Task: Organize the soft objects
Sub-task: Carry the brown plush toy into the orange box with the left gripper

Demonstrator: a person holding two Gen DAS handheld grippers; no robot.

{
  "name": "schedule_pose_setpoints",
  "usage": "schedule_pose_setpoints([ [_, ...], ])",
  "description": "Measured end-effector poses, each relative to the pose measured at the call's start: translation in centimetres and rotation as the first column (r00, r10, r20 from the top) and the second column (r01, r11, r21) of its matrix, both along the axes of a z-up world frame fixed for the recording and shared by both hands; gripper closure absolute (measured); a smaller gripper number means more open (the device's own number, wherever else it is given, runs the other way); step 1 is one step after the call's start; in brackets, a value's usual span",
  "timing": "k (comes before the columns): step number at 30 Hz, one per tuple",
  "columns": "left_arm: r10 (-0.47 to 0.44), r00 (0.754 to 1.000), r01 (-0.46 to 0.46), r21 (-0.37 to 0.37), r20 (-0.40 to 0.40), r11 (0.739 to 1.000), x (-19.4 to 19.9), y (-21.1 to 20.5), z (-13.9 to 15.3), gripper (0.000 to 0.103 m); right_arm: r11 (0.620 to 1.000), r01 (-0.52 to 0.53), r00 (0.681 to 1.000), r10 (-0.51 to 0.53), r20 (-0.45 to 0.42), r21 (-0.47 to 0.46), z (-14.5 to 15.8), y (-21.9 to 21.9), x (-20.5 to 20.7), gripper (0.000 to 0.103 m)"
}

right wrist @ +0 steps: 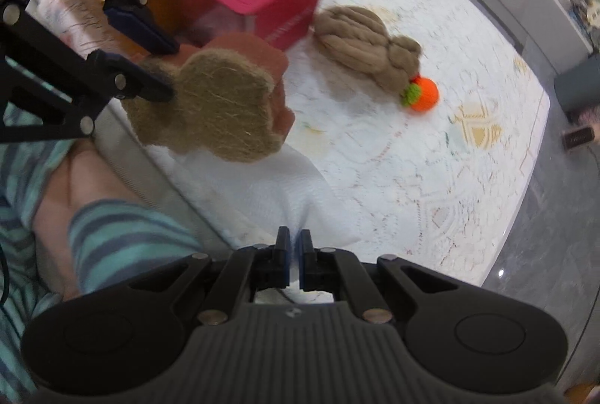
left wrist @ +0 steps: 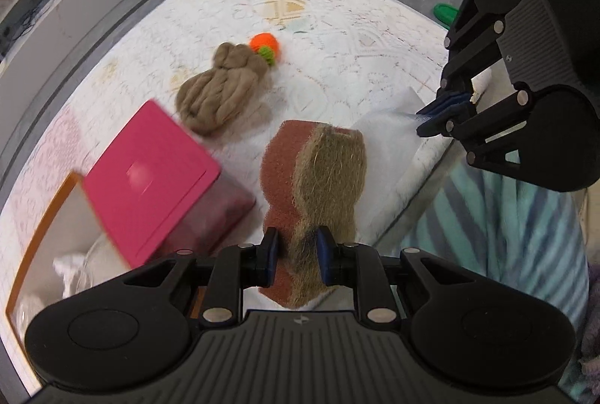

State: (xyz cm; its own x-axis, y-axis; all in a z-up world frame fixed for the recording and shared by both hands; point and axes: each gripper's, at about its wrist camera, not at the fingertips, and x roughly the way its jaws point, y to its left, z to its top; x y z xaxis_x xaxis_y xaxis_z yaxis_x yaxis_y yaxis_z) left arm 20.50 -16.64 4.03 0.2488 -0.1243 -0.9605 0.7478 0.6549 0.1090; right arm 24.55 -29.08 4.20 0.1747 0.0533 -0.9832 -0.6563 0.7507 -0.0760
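Left gripper (left wrist: 297, 256) pinches the lower end of a scrub sponge (left wrist: 318, 194), held up over the table edge, sponge standing toward 12. Right gripper (right wrist: 294, 256) fingers pressed almost together on a white cloth (right wrist: 296, 194), reaching in at 3 o'clock in the left view. Beyond: pink box (left wrist: 150, 179) at 9, brown yarn bundle (left wrist: 221, 96) at 11, touching an orange knit ball (left wrist: 265, 44), on the patterned tablecloth (left wrist: 337, 40).

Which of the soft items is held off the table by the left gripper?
The sponge, brown-red with a tan scouring face, clamped in the left gripper. The yarn bundle and orange ball lie on the table.
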Motion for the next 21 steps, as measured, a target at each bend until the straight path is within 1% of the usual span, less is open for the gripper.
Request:
schedule_pose_setpoints([
  [5, 0.059, 0.997, -0.058, -0.025, 0.042, 0.998, -1.7, 4.1, 2.3, 0.082, 0.999, -0.046, 0.998, 0.047, 0.037, -0.025, 2.6, 2.5, -2.1, 0.102],
  [9, 0.119, 0.99, -0.115, -0.051, 0.081, 0.992, -2.5, 7.7, 4.0, 0.085, 0.996, -0.077, 0.995, 0.08, 0.065, -0.035, 4.2, 4.7, -2.6, 0.103],
  [10, 0.138, 0.986, -0.133, -0.055, 0.095, 0.99, -2.6, 8.7, 4.3, 0.086, 0.995, -0.085, 0.993, 0.088, 0.075, -0.044, 4.5, 5.4, -2.7, 0.103],
  [11, 0.157, 0.983, -0.151, -0.066, 0.099, 0.986, -2.6, 9.7, 4.6, 0.089, 0.994, -0.093, 0.992, 0.098, 0.084, -0.055, 4.8, 6.0, -2.7, 0.103],
  [13, 0.201, 0.975, -0.192, -0.093, 0.097, 0.977, -2.6, 11.7, 5.0, 0.091, 0.992, -0.107, 0.989, 0.113, 0.092, -0.066, 5.3, 7.4, -2.6, 0.103],
  [15, 0.234, 0.966, -0.222, -0.107, 0.109, 0.969, -2.5, 13.5, 5.3, 0.095, 0.99, -0.123, 0.987, 0.13, 0.098, -0.075, 5.7, 8.7, -2.5, 0.103],
  [18, 0.277, 0.953, -0.261, -0.13, 0.123, 0.957, -2.9, 16.2, 6.2, 0.096, 0.985, -0.149, 0.981, 0.158, 0.115, -0.086, 6.7, 10.8, -2.6, 0.103],
  [21, 0.324, 0.933, -0.303, -0.144, 0.154, 0.942, -2.9, 18.6, 7.1, 0.096, 0.981, -0.174, 0.973, 0.184, 0.14, -0.083, 7.8, 12.6, -2.3, 0.103],
])
